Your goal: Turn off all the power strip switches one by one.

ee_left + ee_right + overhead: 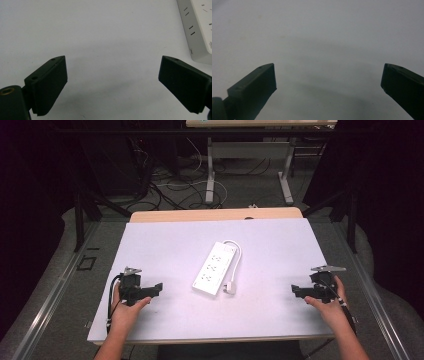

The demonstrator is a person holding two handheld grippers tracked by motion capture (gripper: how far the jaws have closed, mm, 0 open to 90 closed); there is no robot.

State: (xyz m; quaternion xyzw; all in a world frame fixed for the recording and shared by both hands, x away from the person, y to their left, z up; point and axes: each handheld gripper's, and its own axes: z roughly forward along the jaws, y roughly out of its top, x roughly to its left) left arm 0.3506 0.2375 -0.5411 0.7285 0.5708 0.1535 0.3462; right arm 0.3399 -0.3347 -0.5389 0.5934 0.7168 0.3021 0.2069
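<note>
I see a white power strip point(215, 268) with its cord and plug at the centre of the counter point(280, 320). My left tongs point(159, 286), lower left, and right tongs point(294, 290), lower right, both gape wide, holding nothing.

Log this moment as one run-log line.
left tool: open, empty | right tool: open, empty | power strip: mid-table, untouched, plug beside it

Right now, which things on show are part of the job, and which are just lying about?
Part of the job:
white power strip, with its cord and plug
left gripper, open
right gripper, open

Just lying about:
loose cables on the floor
far table's metal legs
</note>
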